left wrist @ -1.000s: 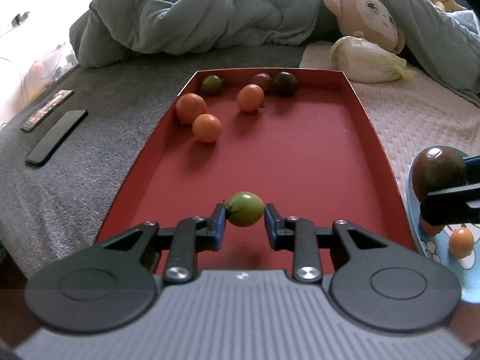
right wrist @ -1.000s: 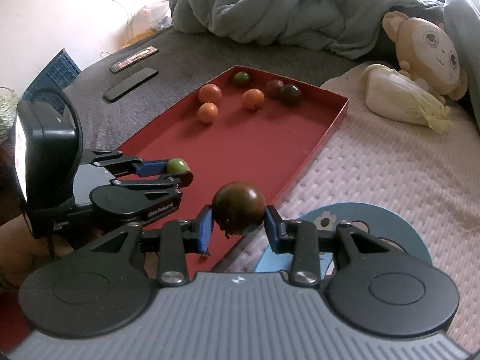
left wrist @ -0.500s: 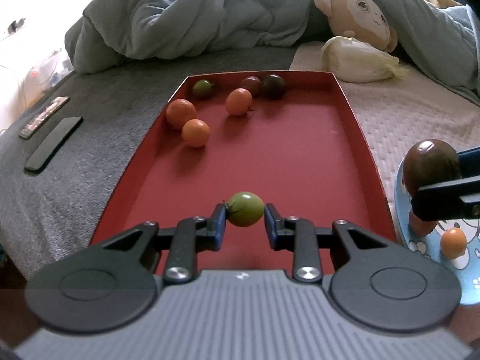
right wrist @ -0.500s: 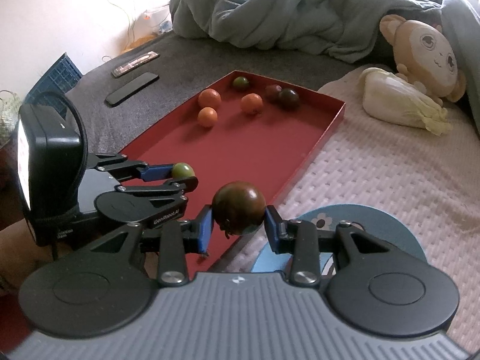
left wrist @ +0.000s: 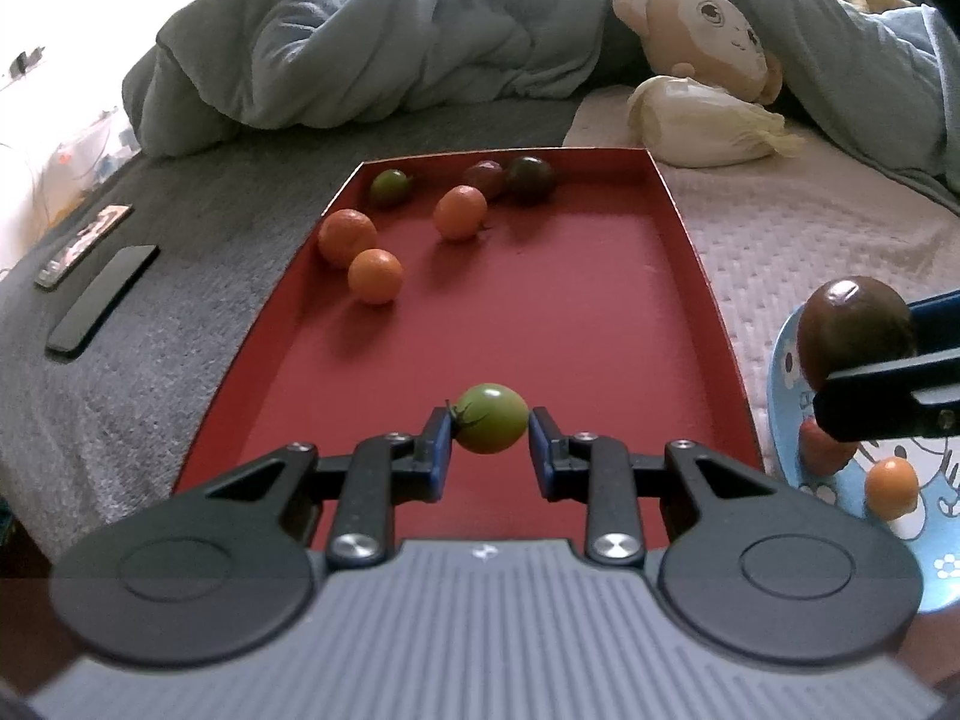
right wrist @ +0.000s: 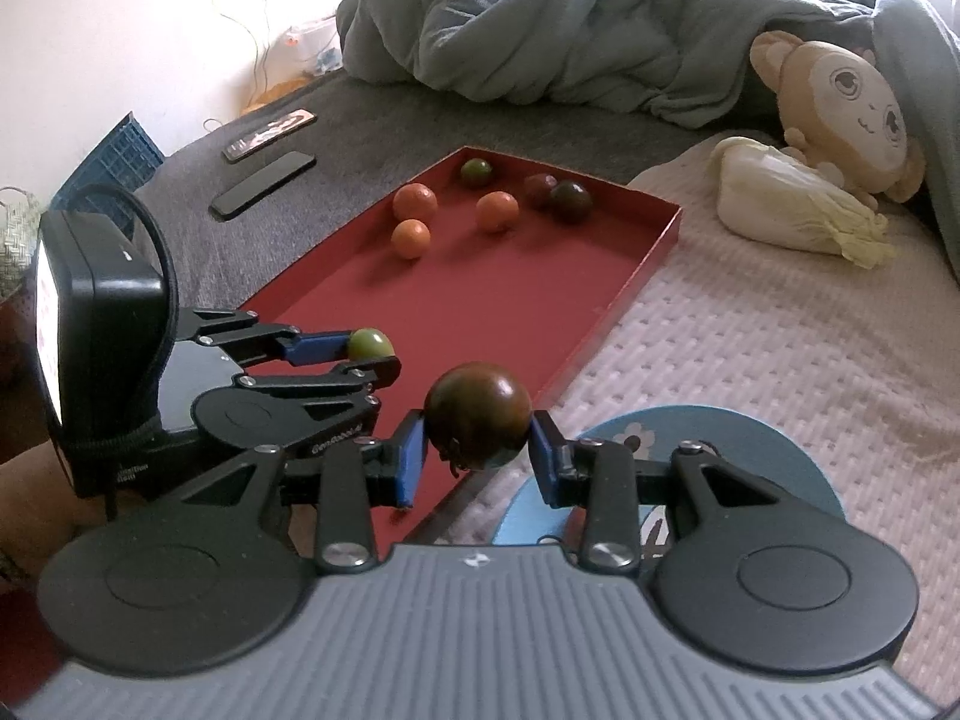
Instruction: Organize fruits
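My left gripper point(left wrist: 489, 441) is shut on a small green tomato point(left wrist: 492, 417), held above the near end of the red tray point(left wrist: 696, 252). In the right wrist view the same left gripper point(right wrist: 375, 354) grips the green tomato point(right wrist: 369, 343). My right gripper point(right wrist: 478, 456) is shut on a dark brown tomato point(right wrist: 478, 423), over the tray's right rim beside the blue plate point(right wrist: 750, 438). The dark brown tomato point(left wrist: 855, 333) also shows at the right edge of the left wrist view. Several orange, green and dark fruits point(left wrist: 459, 212) lie at the tray's far end.
The blue plate point(left wrist: 780, 354) holds an orange fruit point(left wrist: 891, 487) and a reddish one point(left wrist: 825, 450). Two phones point(left wrist: 102, 297) lie on the grey blanket to the left. A plush monkey point(left wrist: 708, 30), a cabbage point(left wrist: 702, 120) and a bunched duvet point(left wrist: 390, 42) sit behind the tray.
Both grippers keep their fruits. The left wrist view has swung a little rightward, so the tray and phones sit slightly further left in it. The right wrist view has barely shifted.
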Demonstrator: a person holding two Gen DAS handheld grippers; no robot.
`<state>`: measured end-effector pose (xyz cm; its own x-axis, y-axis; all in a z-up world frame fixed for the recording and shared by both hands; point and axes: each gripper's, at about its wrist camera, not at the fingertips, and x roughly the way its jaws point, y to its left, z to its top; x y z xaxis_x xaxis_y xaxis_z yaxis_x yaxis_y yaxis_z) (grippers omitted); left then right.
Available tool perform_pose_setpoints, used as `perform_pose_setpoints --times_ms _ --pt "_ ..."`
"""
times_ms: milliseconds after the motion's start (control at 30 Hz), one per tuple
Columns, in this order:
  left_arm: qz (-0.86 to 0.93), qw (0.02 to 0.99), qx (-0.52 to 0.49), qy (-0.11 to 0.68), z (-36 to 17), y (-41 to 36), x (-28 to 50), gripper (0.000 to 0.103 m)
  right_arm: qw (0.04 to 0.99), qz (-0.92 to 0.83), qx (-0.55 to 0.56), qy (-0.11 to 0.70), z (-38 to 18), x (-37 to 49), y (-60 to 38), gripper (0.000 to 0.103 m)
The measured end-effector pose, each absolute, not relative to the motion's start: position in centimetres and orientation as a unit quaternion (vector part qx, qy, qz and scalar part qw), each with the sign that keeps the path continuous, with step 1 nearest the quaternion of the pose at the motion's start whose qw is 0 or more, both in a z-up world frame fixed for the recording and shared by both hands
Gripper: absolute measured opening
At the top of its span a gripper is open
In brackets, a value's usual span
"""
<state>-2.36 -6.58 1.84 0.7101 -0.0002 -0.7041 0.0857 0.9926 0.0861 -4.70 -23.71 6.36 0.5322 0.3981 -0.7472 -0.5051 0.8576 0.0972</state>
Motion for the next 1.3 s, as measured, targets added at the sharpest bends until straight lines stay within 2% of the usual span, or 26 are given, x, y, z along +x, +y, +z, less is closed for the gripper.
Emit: perform_pose_setpoints --times_ms 533,1300 --pt "-0.039 0.926 0.063 0.370 3.1 -8.3 -2.5 0.031 0.881 0.248 -0.052 0.400 7.1 -5.2 -25.4 0.042" --pt "-0.106 0.923 0.089 0.360 3.7 -15.4 -1.8 0.031 0.892 0.189 -0.020 0.411 6.5 -5.8 -32.2 0.042"
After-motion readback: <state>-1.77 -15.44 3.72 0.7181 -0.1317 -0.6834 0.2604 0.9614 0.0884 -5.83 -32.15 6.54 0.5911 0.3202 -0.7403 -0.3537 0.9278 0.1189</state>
